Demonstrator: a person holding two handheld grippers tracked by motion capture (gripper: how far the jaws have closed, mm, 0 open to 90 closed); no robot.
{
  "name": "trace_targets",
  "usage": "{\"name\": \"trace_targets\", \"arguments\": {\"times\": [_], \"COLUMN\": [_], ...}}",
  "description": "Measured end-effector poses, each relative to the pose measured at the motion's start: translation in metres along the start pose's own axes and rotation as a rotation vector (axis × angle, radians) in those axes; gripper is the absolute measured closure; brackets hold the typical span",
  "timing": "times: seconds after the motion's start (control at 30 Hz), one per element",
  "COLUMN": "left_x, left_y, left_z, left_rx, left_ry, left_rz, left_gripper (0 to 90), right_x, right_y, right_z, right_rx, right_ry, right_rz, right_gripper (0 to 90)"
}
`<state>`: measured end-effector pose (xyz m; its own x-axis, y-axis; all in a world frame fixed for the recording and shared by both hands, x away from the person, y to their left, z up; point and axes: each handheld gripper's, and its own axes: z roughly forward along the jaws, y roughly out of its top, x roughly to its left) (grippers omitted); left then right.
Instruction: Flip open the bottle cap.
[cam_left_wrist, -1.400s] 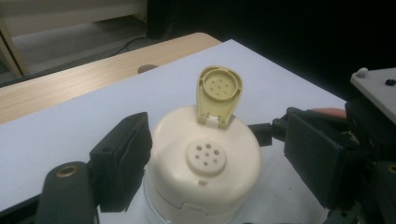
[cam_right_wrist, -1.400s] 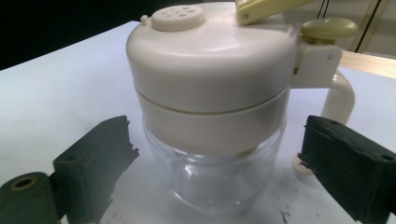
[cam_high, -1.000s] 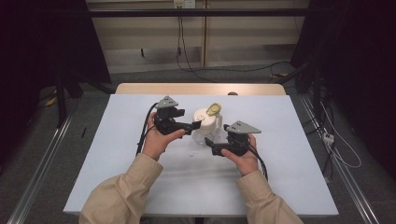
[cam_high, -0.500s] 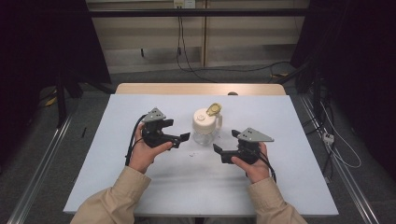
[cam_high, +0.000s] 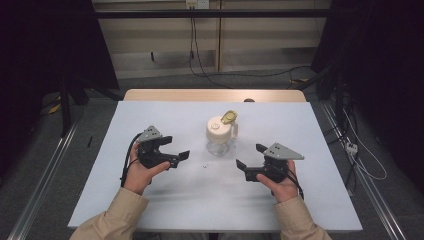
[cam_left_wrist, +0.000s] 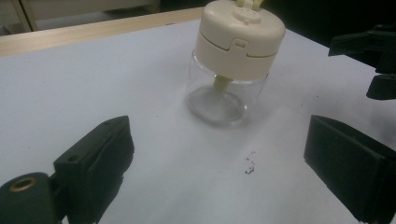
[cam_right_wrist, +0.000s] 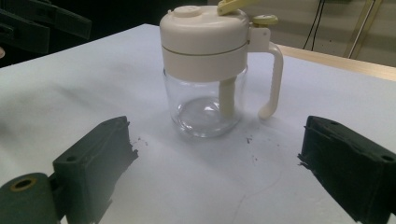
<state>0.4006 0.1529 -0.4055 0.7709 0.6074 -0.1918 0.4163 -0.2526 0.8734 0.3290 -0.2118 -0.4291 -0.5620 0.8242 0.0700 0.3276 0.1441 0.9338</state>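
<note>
Both tongs, left (cam_high: 184, 155) and right (cam_high: 248, 156), gape empty beside the jar (cam_high: 220, 136); steady its glass body first, then grip the handle (cam_right_wrist: 272, 79).

Jar (cam_high: 221, 136) on table (cam_high: 200, 200), between tongs.

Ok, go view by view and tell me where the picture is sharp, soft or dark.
High view: table evenly lit, surroundings dark, jar fairly sharp. Left gripper view: jar reasonably sharp, near jaws soft, top corner dark. Right gripper view: jar crisp, with pale reflections in the glass, jaws blurred, background dim.
</note>
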Motion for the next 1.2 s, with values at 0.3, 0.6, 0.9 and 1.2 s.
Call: {"name": "trace_targets", "arguments": {"times": [0.3,0.6,0.9,1.2], "left_x": [0.006,0.007,0.007,0.008], "left_y": [-0.016,-0.023,-0.029,-0.038], "left_z": [-0.015,-0.024,-0.028,-0.040], "left_rx": [0.000,-0.007,-0.007,-0.018], "left_ry": [0.004,0.007,0.001,0.001], "left_rz": [-0.003,-0.002,0.005,0.003], "left_gripper": [7.0,6.9,6.7,6.7], "right_x": [-0.003,-0.008,-0.013,-0.018], "right_y": [-0.009,-0.013,-0.023,-0.030], "right_z": [-0.014,-0.028,-0.041,-0.049], "right_rx": [0.011,0.002,0.014,0.026], "right_ry": [-0.004,-0.019,-0.033,-0.045], "right_rz": [0.000,0.002,0.002,-0.006], "right_gripper": [6.4,5.5,5.5,5.4]}}
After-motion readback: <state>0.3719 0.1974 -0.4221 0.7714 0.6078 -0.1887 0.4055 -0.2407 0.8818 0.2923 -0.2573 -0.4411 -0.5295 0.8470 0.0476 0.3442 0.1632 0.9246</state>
